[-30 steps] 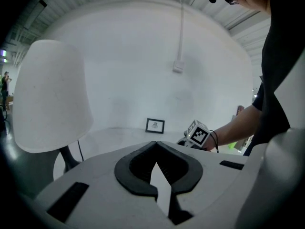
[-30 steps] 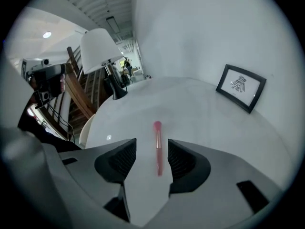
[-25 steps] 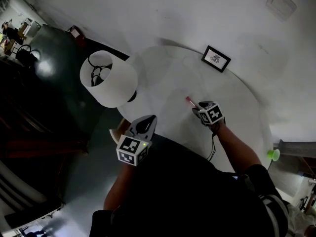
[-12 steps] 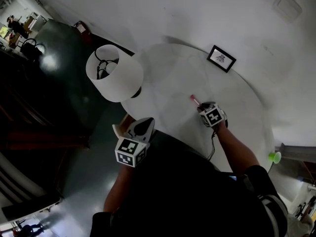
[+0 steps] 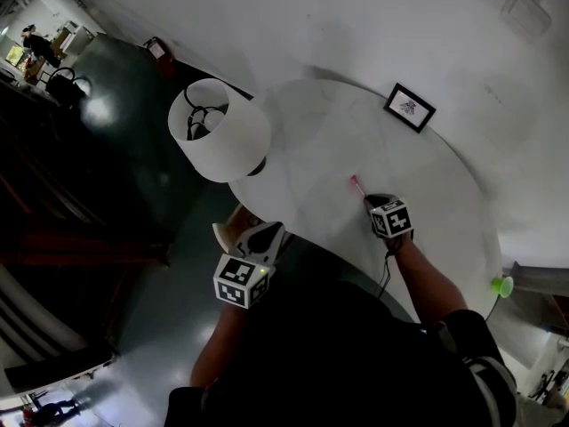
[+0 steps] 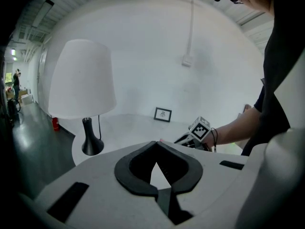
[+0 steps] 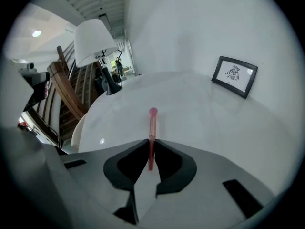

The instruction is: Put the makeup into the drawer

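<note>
Makeup brush [image 7: 152,124] on table [image 5: 320,136]: R gripper [image 7: 151,142] angled down, fingers closing on it; L gripper [image 6: 155,143] fingers pressed together.

Round table [image 5: 329,149]: 1 lamp [image 5: 220,130], 1 frame [image 5: 410,108] (upright), 1 pink brush [image 5: 356,184]

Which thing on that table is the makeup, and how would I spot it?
Find the round white table with the lamp and the framed picture. Near its middle, the right gripper is closing its jaws on a thin pink stick. It is the only pink, slender thing there.
</note>
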Demonstrator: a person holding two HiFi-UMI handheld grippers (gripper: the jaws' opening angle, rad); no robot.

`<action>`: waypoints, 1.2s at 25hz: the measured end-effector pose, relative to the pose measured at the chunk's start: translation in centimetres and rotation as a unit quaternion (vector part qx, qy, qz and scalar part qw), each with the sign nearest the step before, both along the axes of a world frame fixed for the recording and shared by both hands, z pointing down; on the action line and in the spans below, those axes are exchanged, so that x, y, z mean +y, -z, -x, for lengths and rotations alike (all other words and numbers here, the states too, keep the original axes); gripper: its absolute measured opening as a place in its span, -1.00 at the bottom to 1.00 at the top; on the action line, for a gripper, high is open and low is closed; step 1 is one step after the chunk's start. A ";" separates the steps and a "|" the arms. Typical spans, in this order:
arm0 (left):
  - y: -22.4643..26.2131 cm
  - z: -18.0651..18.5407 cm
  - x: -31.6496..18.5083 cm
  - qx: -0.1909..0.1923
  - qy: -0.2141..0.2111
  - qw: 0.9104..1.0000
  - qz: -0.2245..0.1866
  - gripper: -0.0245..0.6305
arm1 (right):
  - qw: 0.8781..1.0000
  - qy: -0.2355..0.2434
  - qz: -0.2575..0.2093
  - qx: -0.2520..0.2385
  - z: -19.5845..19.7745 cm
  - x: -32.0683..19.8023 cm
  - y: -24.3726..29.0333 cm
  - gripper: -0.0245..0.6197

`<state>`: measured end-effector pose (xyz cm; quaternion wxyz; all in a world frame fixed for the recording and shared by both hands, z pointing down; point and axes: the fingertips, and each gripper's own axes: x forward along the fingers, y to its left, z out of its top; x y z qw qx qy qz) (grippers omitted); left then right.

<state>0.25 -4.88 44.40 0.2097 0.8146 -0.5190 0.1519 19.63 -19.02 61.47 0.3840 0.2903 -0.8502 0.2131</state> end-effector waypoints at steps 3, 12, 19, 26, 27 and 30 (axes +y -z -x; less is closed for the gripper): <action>-0.1 0.8 0.5 0.010 0.004 1.000 -0.003 -0.89 | 0.999 -0.022 -0.006 -0.023 0.6 0.5 1.7 -0.79; 0.7 7.6 3.3 0.000 0.009 1.000 -0.030 -0.89 | 0.997 -0.032 -0.034 -0.064 5.9 4.5 7.0 -0.79; 0.6 14.1 6.5 -0.001 0.029 0.999 -0.030 -0.89 | 0.996 -0.010 -0.024 -0.091 13.1 8.2 9.2 -0.79; 0.2 18.1 8.6 0.004 0.037 0.999 -0.040 -0.89 | 0.993 0.059 -0.033 -0.096 20.5 13.1 10.9 -0.79; 0.3 18.6 8.9 0.004 0.038 0.998 -0.042 -0.89 | 0.993 0.070 -0.036 -0.091 21.3 13.9 11.0 -0.79; 0.6 20.0 9.8 0.004 0.039 0.998 -0.050 -0.89 | 0.992 0.095 -0.040 -0.078 23.5 16.0 10.8 -0.79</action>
